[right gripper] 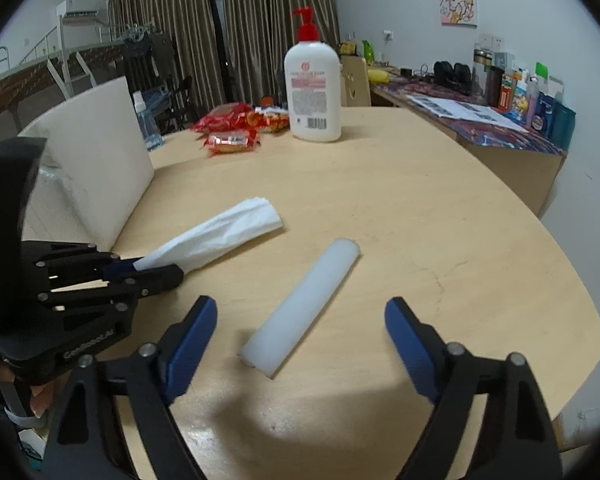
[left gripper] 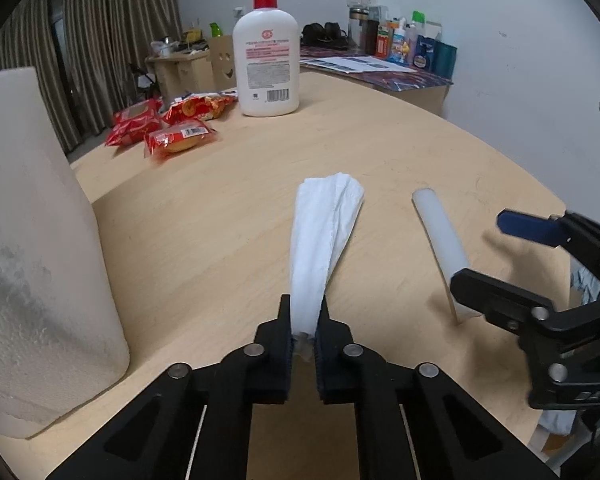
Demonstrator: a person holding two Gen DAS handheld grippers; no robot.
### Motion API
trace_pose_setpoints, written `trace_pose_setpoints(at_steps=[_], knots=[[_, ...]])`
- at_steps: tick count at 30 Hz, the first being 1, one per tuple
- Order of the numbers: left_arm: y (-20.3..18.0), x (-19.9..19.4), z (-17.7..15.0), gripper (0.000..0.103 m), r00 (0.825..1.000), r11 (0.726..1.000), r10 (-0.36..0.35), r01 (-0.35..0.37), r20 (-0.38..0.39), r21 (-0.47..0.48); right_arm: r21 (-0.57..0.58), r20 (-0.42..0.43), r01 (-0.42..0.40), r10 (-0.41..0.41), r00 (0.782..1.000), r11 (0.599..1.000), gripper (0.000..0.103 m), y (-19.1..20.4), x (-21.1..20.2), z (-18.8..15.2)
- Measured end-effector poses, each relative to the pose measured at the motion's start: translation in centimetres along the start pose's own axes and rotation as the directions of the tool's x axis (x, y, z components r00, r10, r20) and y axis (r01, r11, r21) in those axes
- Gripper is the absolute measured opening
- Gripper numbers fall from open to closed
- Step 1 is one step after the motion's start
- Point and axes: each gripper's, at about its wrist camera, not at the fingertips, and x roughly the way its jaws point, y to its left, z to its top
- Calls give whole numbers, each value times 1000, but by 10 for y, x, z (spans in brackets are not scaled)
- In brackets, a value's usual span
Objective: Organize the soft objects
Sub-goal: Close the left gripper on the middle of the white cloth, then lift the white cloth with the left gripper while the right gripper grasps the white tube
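The tissue (left gripper: 324, 236) is judged light, limp and easily torn, so it is best held by its gathered near end, where the left gripper (left gripper: 303, 320) is clamped. It lies white and crumpled on the surface (left gripper: 220, 208). The right gripper (right gripper: 300, 344) is spread wide, empty, astride the foam stick (right gripper: 304, 304).
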Motion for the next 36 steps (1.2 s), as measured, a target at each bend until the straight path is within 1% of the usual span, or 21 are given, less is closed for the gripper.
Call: trace_pose_setpoints(at_steps=[1,4,5,6,7,11,12,13,16,19,33,34,35,36], knots=[[2,0,0,9,1000,1000,-7,7,0,-9,-3,-5,4,-4,1000,1000,84,1,1,1],[8,-1,-1,9,999,998,-40,40,4,-41,-13,-25,19,-20,999,1000,81,5,7,2],[10,-2,-1,9,999,998,-41,41,5,-50,-17,-31,22,-23,999,1000,79,6,8,2],[11,-2,-1,9,999,998,-42,42,5,-53,-24,-41,38,-39,998,999,72,8,10,3],[10,-2,-2,9,999,998,-39,39,5,-52,-28,-46,46,-47,998,999,68,10,11,3],[9,-6,-3,9,999,999,-29,30,20,-45,-53,-56,72,-75,996,996,62,16,13,2],[8,-8,-4,9,999,999,-29,30,29,-40,-52,-64,80,-83,994,995,58,16,15,2],[7,-10,-4,9,999,999,-26,27,33,-36,-52,-70,85,-89,994,995,52,17,16,2],[5,-13,-5,9,999,999,-24,25,49,-24,-47,-83,94,-98,992,994,46,16,20,0],[5,-15,-5,9,998,1000,-20,22,61,-21,-25,-76,89,-91,993,996,43,13,19,0],[6,-24,-5,9,995,999,-19,22,101,-25,-4,-45,125,-125,991,992,43,18,19,-3],[6,-25,-5,9,995,999,-18,21,102,-28,0,-45,124,-124,991,992,42,18,19,-3],[7,-25,-5,9,994,999,-17,20,105,-32,2,-45,116,-116,992,993,37,17,19,-2],[7,-26,-5,9,994,999,-18,21,107,-34,11,-47,109,-108,993,994,29,15,18,-2]])
